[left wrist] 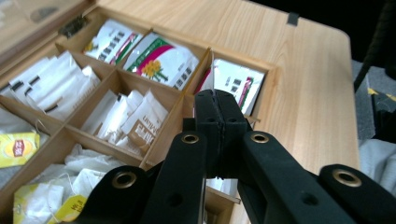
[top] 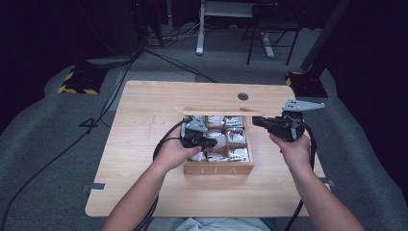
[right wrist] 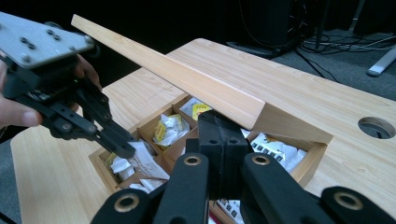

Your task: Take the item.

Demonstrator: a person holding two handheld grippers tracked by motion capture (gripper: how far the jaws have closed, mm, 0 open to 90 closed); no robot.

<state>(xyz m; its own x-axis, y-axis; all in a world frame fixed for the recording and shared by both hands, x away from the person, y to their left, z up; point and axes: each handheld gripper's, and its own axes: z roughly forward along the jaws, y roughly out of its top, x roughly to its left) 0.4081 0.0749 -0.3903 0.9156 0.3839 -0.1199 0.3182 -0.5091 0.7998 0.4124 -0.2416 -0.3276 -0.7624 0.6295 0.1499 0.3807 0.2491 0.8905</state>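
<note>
A wooden tea box [top: 219, 168] stands mid-table, its compartments full of tea packets. Its lid [top: 221, 111] is raised at the back. My left gripper [top: 214, 143] hovers over the box's left half, shut on a white and brown tea packet [right wrist: 144, 163] that hangs from its tips. That packet shows edge-on as a thin white strip [left wrist: 213, 77] rising from the left gripper [left wrist: 217, 98]. My right gripper [top: 255, 120] is shut with nothing in it, its tip just under the right end of the lid [right wrist: 187, 79]. Whether the right gripper [right wrist: 217, 121] touches the lid I cannot tell.
The table has a round cable hole [top: 243, 96] behind the box. Cables trail from both grippers toward the near edge. Beyond the table on the floor are a yellow-black stand base [top: 77, 82], desk legs and a chair.
</note>
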